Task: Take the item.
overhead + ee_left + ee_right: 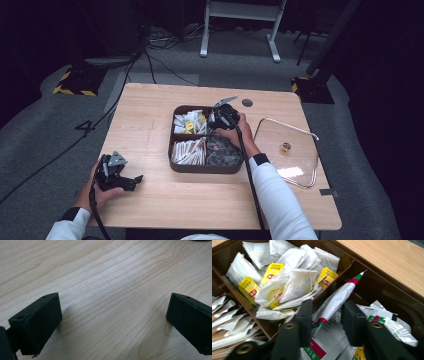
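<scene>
Pick-up step: a white stick sachet (337, 301) in the divided box's (205, 169) far-right compartment is bracketed by the right gripper (325, 322), jaws part-closed, contact w/ left pad only. Next: full pinch, then lift. Left gripper (112, 322) spread, empty, on counter (105, 277).

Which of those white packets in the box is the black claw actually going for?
The long white stick packet with red and green bands, standing tilted between the jaws of the right hand-held gripper. The other packets in that compartment lie flat beneath it.
</scene>
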Demonstrator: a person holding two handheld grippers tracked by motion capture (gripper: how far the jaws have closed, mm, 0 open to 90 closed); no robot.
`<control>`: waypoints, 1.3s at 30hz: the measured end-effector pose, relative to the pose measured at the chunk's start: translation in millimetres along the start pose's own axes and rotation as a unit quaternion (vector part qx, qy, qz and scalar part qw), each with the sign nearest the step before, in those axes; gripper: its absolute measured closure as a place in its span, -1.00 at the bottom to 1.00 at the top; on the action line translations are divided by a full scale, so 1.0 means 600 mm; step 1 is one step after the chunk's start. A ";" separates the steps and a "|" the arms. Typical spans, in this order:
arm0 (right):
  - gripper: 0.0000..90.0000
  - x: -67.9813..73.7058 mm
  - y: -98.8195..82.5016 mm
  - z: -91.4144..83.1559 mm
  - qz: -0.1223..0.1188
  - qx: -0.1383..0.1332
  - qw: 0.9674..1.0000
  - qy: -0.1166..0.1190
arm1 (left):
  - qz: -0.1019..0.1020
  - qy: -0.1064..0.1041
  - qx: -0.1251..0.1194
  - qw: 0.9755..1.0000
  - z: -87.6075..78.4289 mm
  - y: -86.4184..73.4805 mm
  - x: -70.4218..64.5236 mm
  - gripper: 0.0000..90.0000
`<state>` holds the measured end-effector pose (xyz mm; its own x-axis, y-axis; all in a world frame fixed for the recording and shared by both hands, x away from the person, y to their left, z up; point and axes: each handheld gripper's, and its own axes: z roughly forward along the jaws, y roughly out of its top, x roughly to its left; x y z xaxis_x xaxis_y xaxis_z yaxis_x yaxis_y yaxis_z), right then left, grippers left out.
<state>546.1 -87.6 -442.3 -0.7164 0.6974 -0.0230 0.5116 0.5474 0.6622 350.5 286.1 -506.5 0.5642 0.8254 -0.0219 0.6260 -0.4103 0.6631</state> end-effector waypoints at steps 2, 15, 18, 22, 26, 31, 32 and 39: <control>0.57 -0.001 0.000 -0.001 0.002 -0.002 1.000 0.000 | 0.000 0.000 0.000 1.000 0.000 0.000 0.000 -0.99; 0.97 -0.003 -0.013 -0.035 -0.020 -0.051 0.998 0.016 | 0.000 0.000 0.000 1.000 0.000 0.000 0.000 -0.99; 0.98 -0.005 -0.016 -0.058 -0.024 -0.072 0.997 0.019 | 0.000 0.000 0.000 1.000 0.000 0.000 0.000 -0.99; 0.99 -0.001 -0.023 -0.078 -0.031 -0.093 0.995 0.031 | 0.000 0.000 0.000 1.000 0.000 0.000 0.000 -0.99; 0.99 0.000 -0.027 -0.090 -0.035 -0.104 0.994 0.029 | 0.000 0.000 0.000 1.000 0.000 0.000 0.000 -0.99; 0.99 0.001 -0.033 -0.102 -0.036 -0.119 0.992 0.034 | 0.000 0.000 0.000 1.000 0.000 0.000 0.000 -0.99; 0.99 0.002 -0.037 -0.109 -0.039 -0.122 0.991 0.038 | 0.000 0.000 0.000 1.000 0.000 0.000 0.000 -0.99; 0.99 0.004 -0.053 -0.131 -0.044 -0.139 0.988 0.052 | 0.000 0.000 0.000 1.000 0.000 0.000 0.000 -0.99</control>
<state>491.1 -139.7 -404.3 -0.8047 0.5932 -0.0226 0.3054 0.4462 0.8412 350.5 286.0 -506.4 0.5639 0.8255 -0.0218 0.6262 -0.4102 0.6630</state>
